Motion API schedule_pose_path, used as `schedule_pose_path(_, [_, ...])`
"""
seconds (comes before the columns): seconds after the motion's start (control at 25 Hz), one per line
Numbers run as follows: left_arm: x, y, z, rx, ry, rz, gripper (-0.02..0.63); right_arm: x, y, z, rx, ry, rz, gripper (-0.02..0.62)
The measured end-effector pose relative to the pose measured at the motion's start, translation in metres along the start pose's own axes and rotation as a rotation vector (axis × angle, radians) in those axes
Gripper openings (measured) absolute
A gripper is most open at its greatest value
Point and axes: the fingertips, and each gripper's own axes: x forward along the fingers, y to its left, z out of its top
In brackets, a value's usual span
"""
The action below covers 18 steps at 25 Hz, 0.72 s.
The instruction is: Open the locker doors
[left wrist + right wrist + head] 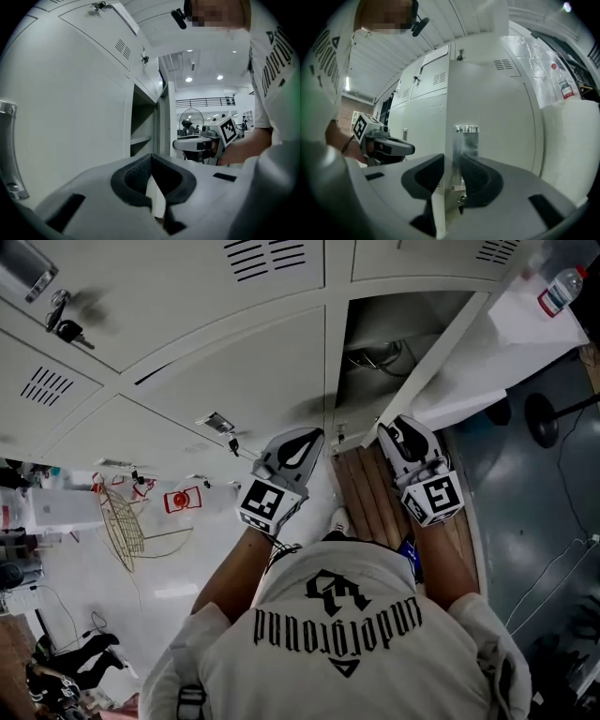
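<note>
Pale grey lockers fill the head view. One compartment stands open, and its door swings out to the right. My right gripper is at that door's free edge. In the right gripper view the door edge and its metal latch plate sit between the dark pads, which press on both sides, so the right gripper is shut on the door. My left gripper hangs beside it before the closed neighbouring door, with the left gripper shut on nothing.
Keys hang from a lock at the upper left, and another lock tab sits near my left gripper. A water bottle stands at the top right. A wire rack and a red item lie at the left.
</note>
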Motion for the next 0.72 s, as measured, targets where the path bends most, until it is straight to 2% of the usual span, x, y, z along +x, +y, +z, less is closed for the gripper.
schedule_pose_path(0.16, [0.022, -0.019, 0.008, -0.049, 0.01, -0.057, 0.008, -0.028, -0.006, 0.001, -0.059, 0.024, -0.021, 0.127])
schedule_pose_path(0.28, [0.039, -0.033, 0.01, -0.052, 0.015, -0.101, 0.008, -0.05, -0.012, 0.0, -0.091, 0.037, -0.057, 0.13])
schedule_pose_path(0.44, [0.062, -0.055, 0.014, -0.039, 0.016, -0.175, 0.008, -0.082, -0.024, -0.003, -0.088, 0.043, -0.121, 0.125])
schedule_pose_path(0.56, [0.078, -0.069, 0.017, -0.029, 0.01, -0.227, 0.008, -0.108, -0.035, -0.005, -0.066, 0.045, -0.18, 0.092])
schedule_pose_path(0.72, [0.095, -0.086, 0.021, -0.035, 0.009, -0.258, 0.008, -0.137, -0.057, -0.006, -0.059, 0.047, -0.197, 0.066])
